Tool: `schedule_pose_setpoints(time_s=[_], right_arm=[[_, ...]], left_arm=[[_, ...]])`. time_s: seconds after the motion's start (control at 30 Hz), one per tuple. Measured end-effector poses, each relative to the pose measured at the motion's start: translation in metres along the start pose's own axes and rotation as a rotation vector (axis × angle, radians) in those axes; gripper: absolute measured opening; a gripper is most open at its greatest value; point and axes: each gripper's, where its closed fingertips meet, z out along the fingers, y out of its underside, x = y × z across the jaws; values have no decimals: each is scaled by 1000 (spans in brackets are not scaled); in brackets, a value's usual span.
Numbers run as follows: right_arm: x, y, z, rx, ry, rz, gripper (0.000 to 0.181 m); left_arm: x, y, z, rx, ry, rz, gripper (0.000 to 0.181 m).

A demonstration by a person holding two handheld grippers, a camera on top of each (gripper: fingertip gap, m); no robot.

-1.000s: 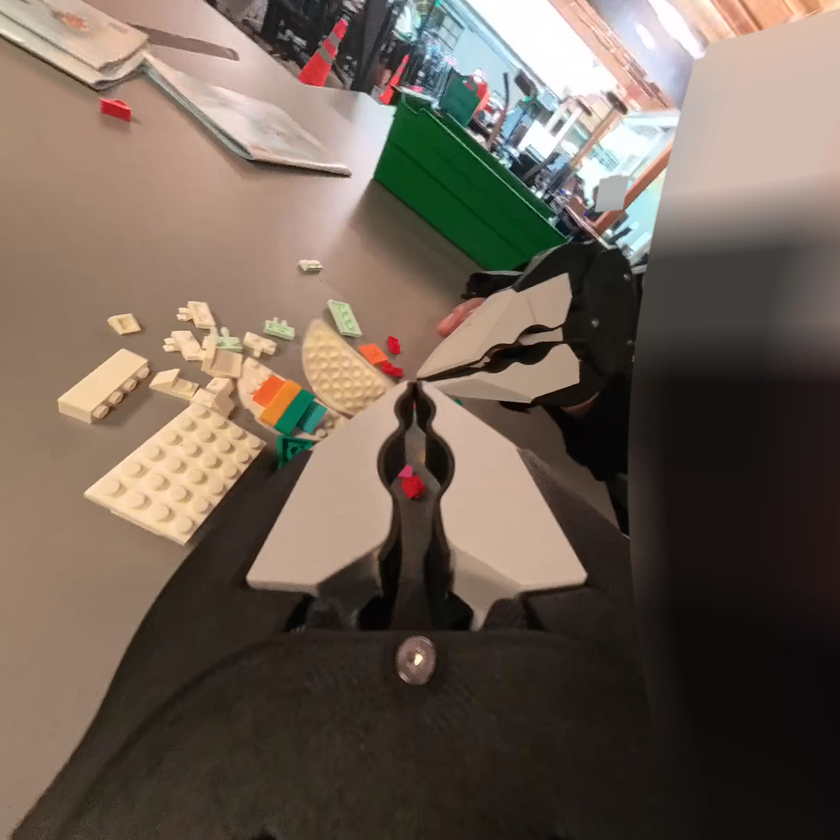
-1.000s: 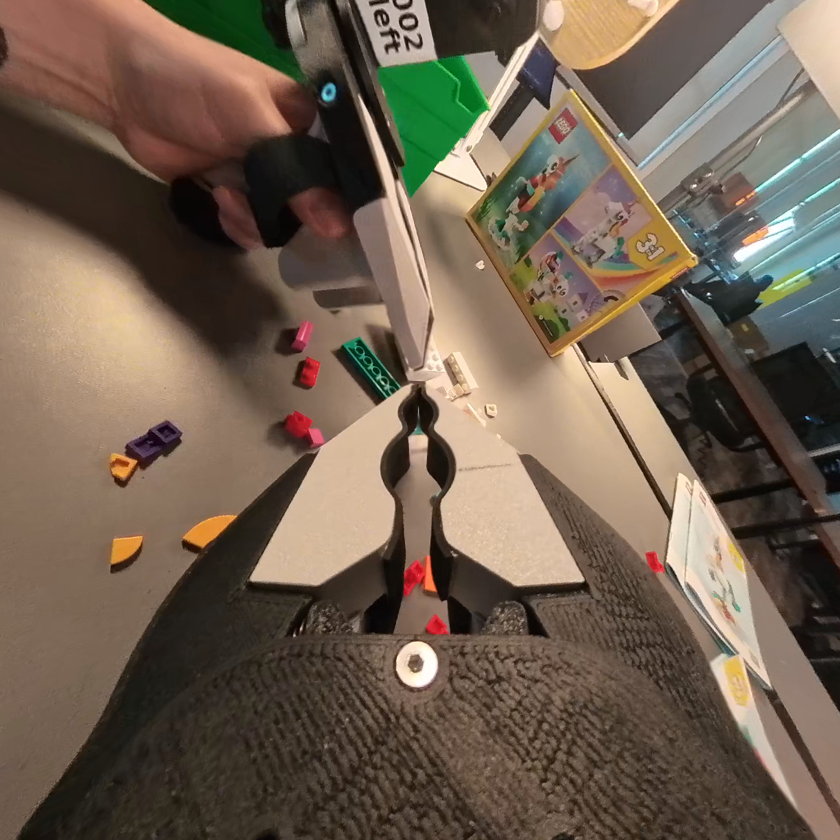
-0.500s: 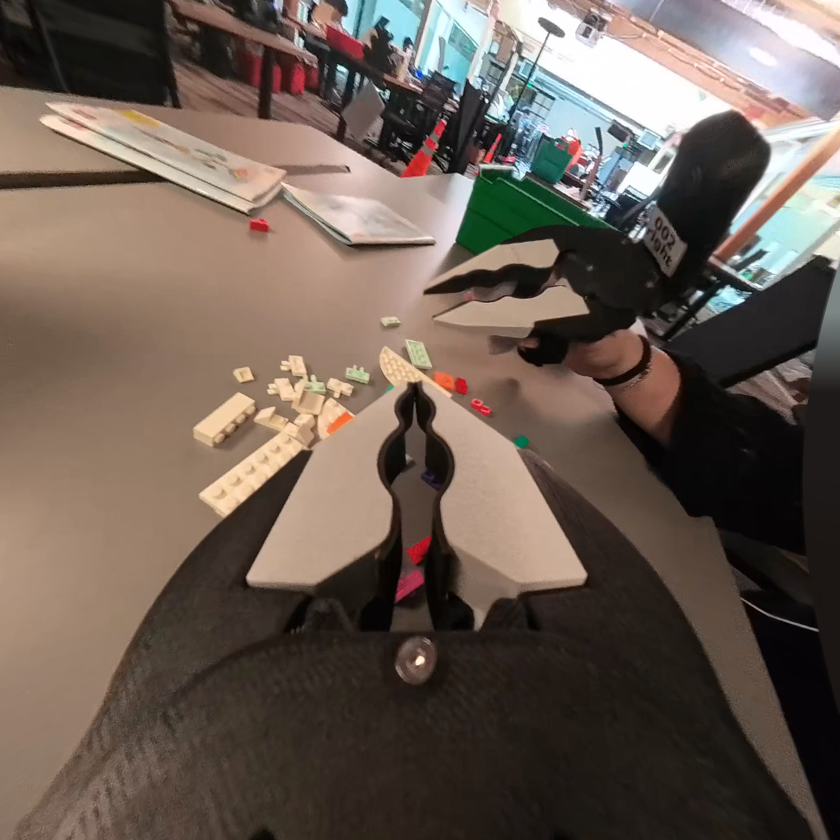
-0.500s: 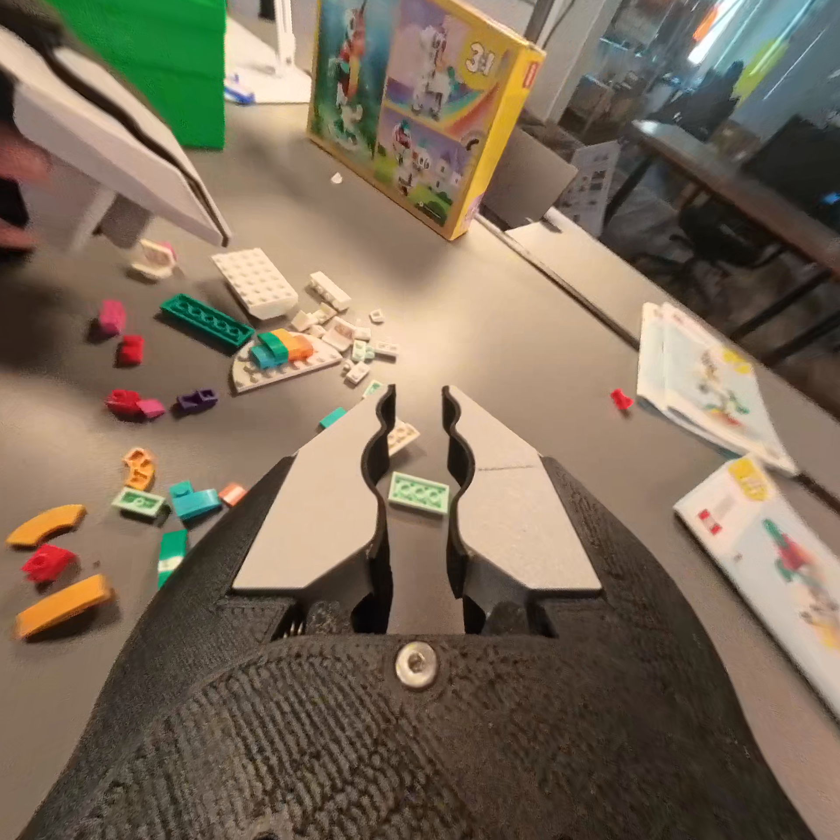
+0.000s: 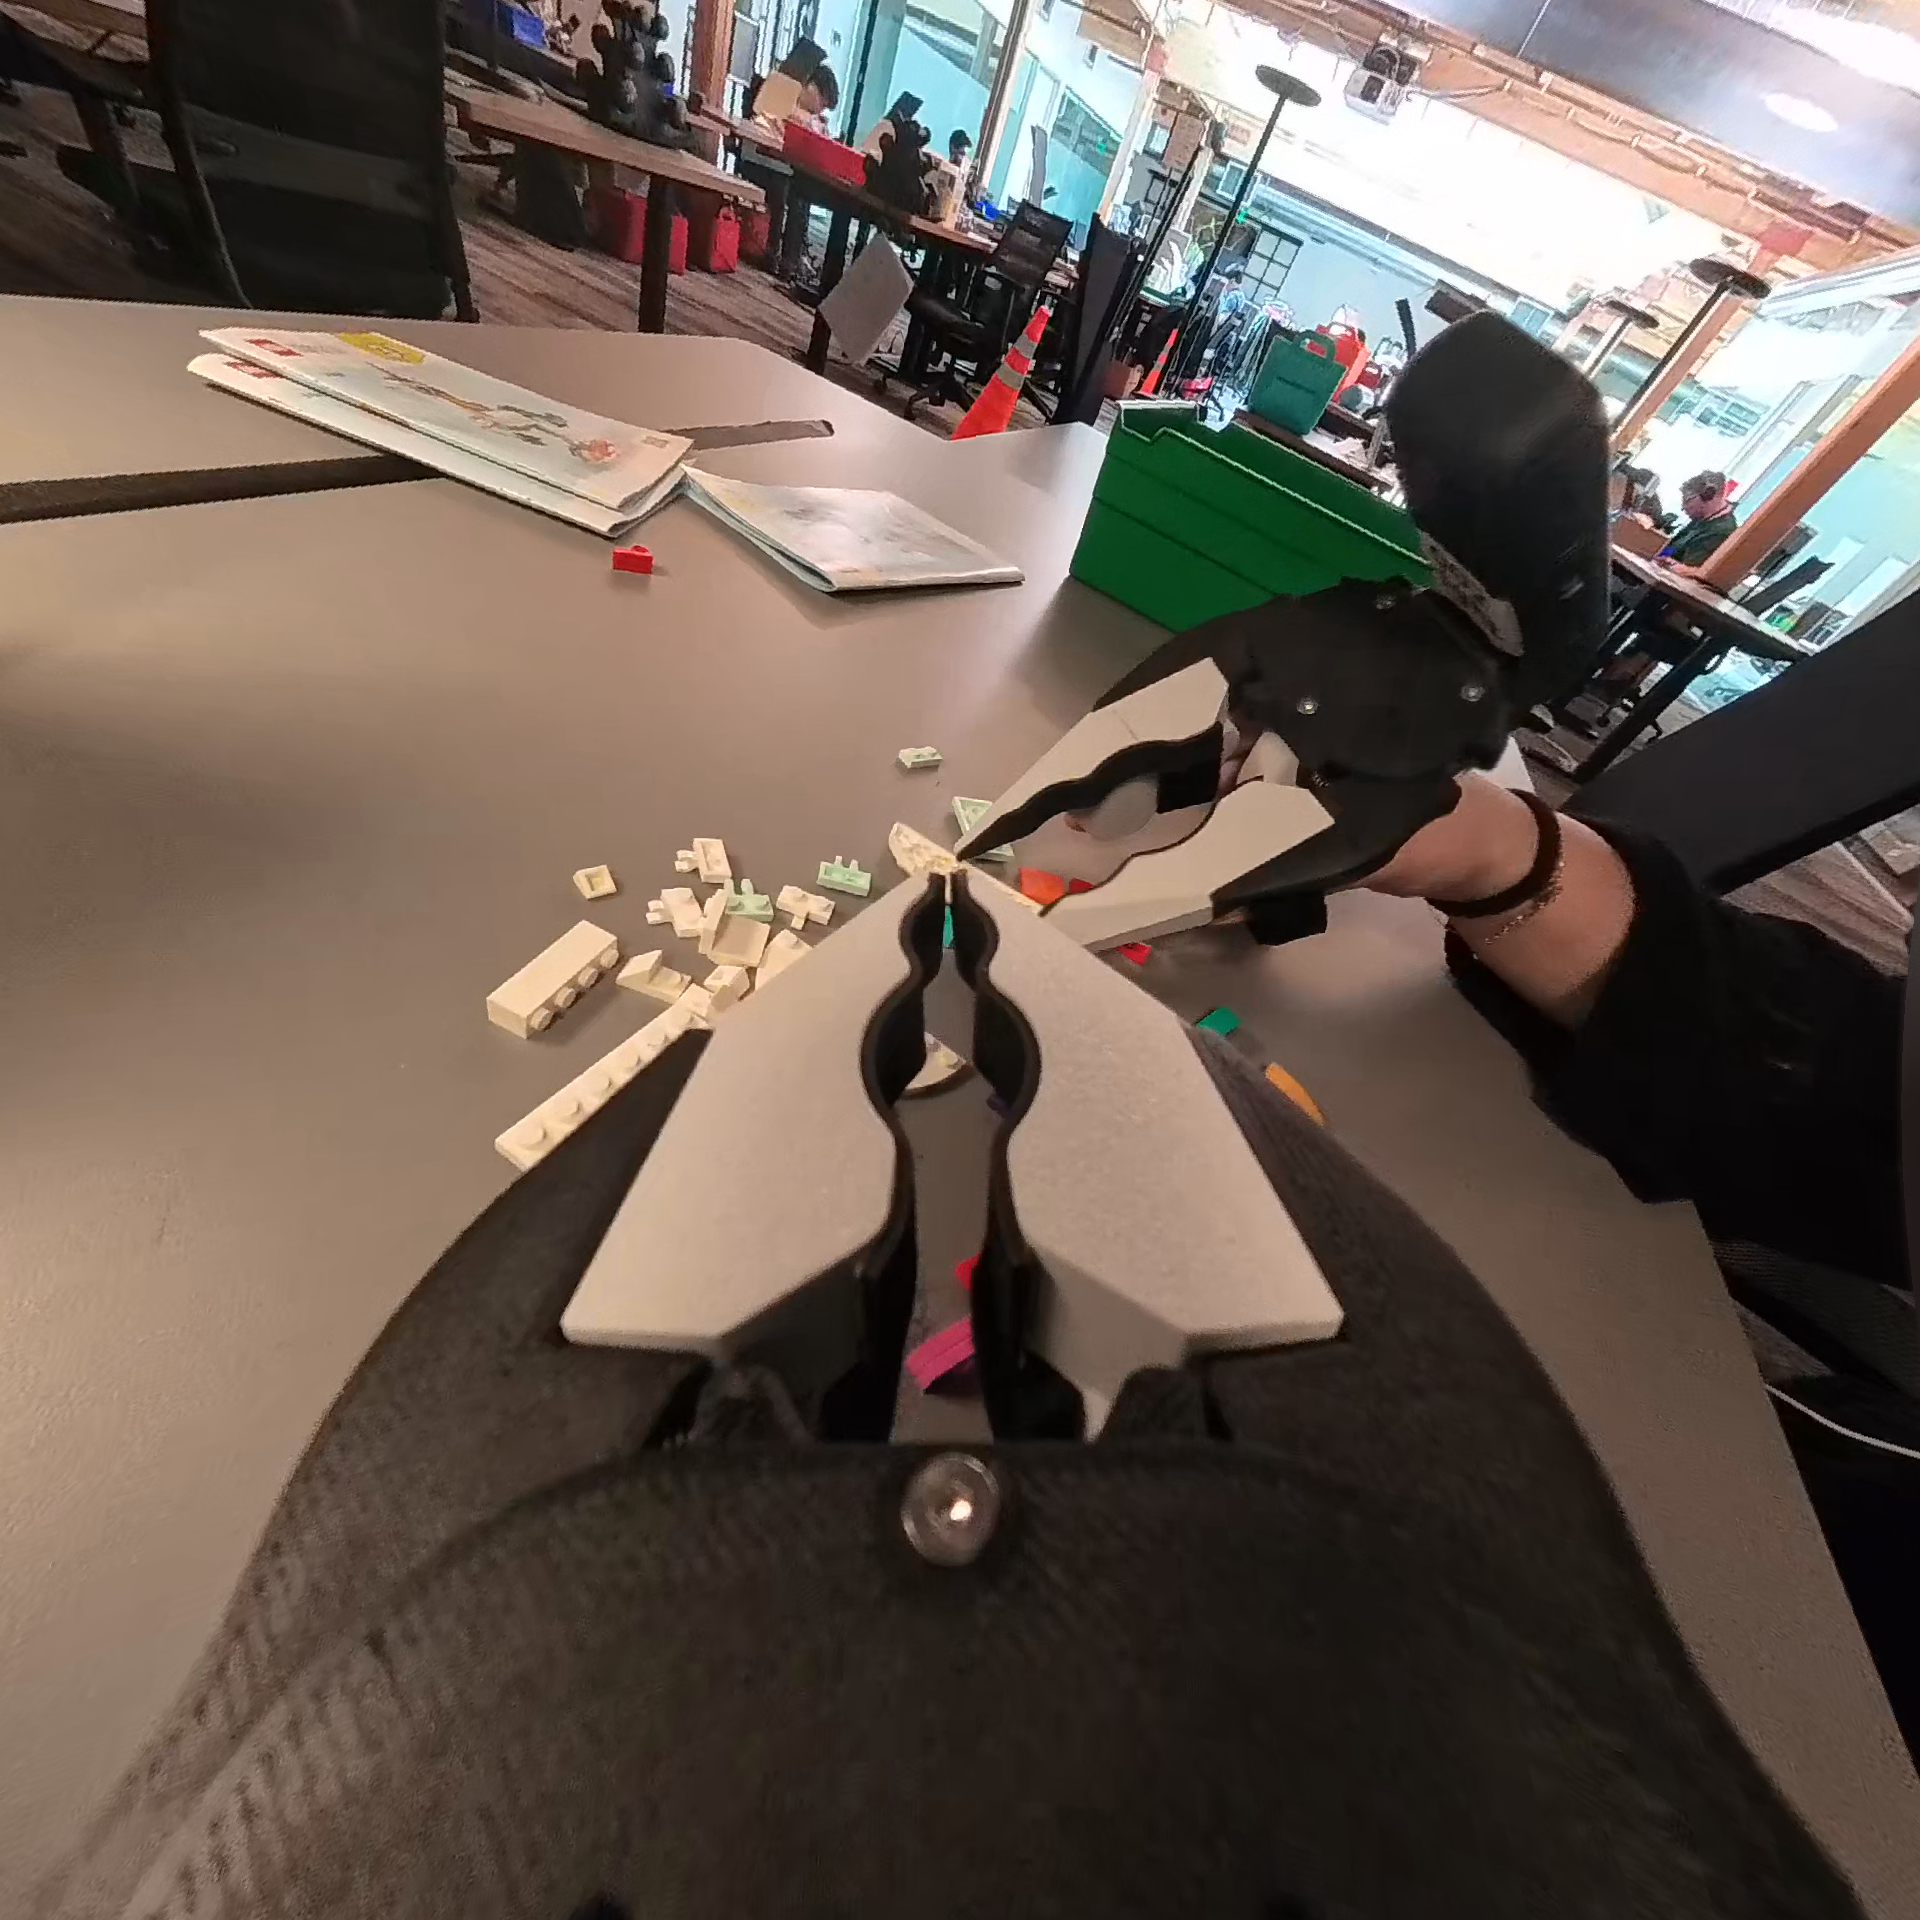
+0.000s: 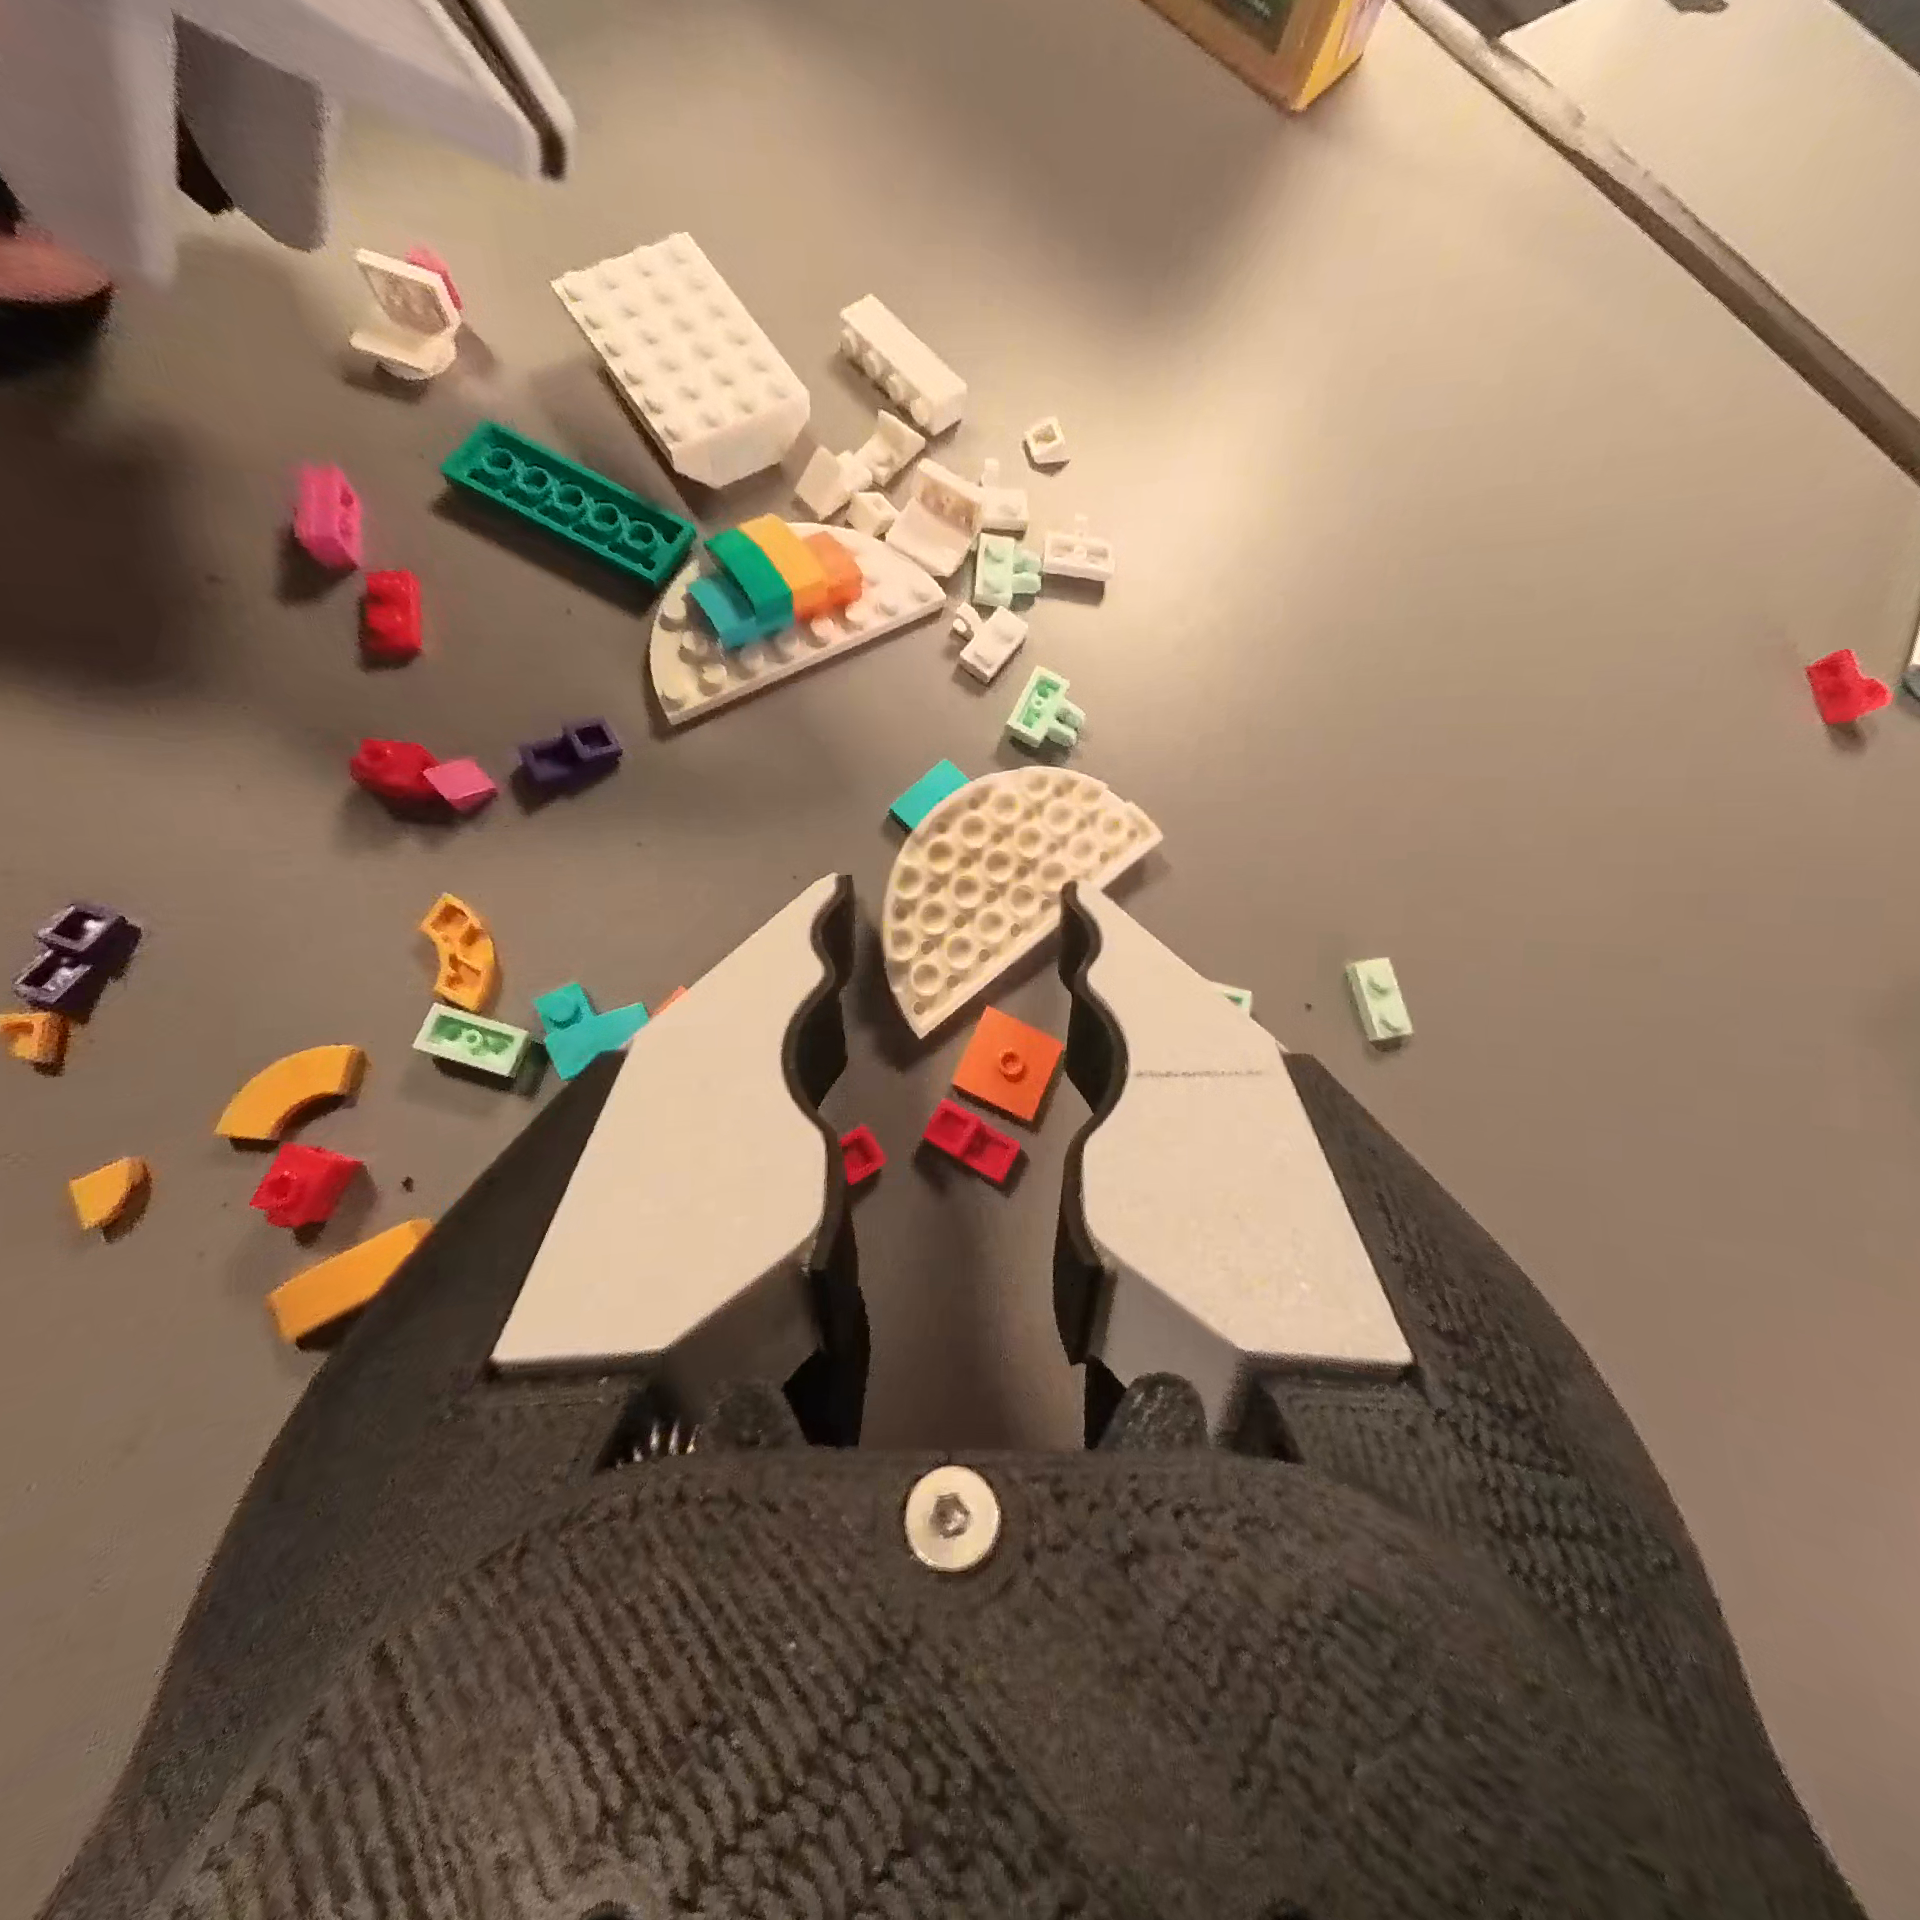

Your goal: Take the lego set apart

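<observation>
We see a grey surface [image 5: 312, 727] with a dark seam running across its far left. Beyond it lies an open workshop: wooden tables [image 5: 623, 166] and dark chairs [image 5: 301, 156], an orange traffic cone [image 5: 1003, 379], a green bin [image 5: 1226, 509] at the far right. Bright daylight fills the far windows [image 5: 1195, 177].

Two half-round white plates [image 6: 1003, 894], three booklets [image 5: 447, 416], one green plate [image 6: 566, 511].
</observation>
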Motion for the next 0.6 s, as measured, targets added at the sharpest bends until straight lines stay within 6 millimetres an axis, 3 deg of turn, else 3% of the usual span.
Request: schedule_pose_setpoints(time_s=[0.13,0.23,0.33,0.43,0.5,0.6], right_arm=[[-2,0,0,-5,6,-43,27],[3,-2,-2,-4,66,-125,8],[7,-5,-4,3,104,-156,8],[12,-21,-13,94,144,-170,7],[-2,-40,-23,229,38,-117,7],[-35,-69,-46,443,-317,112,6]], left_arm=[[1,2,1,-11,9,-4,0],[2,3,2,-14,16,-6,0],[3,3,2,-14,19,-6,0],[5,1,3,-4,24,3,10],[9,-3,3,16,35,19,26],[14,-7,6,34,45,23,29]])
